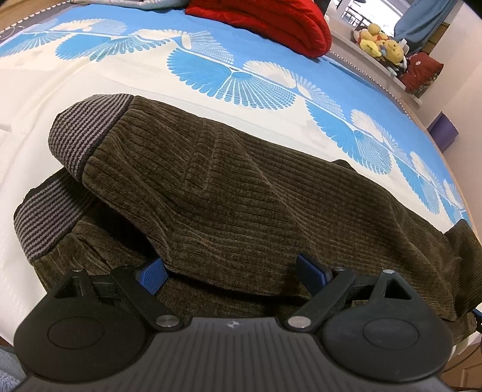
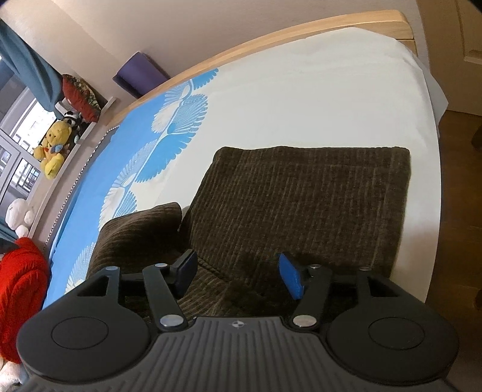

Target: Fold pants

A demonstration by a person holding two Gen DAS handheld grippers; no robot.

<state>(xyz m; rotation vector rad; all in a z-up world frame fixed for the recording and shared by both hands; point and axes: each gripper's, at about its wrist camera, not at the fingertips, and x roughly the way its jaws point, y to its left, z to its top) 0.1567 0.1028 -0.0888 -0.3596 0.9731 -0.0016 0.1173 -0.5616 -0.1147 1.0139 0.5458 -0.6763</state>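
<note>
Brown corduroy pants (image 1: 229,193) lie on the bed, one leg folded over the other, with striped grey cuffs (image 1: 87,129) at the far left. My left gripper (image 1: 232,273) is open just above the near edge of the top layer, its blue pads on either side of the cloth, holding nothing. In the right wrist view the pants (image 2: 301,205) lie flat with a square far edge and a raised fold (image 2: 141,229) at the left. My right gripper (image 2: 238,276) is open over the near part of the cloth, holding nothing.
The bed has a white and blue fan-patterned sheet (image 1: 211,69) and a wooden frame (image 2: 271,39). A red knitted blanket (image 1: 265,21) lies at the far side. Stuffed toys (image 1: 379,42) sit on a window ledge. A purple box (image 2: 138,72) stands on the floor past the bed.
</note>
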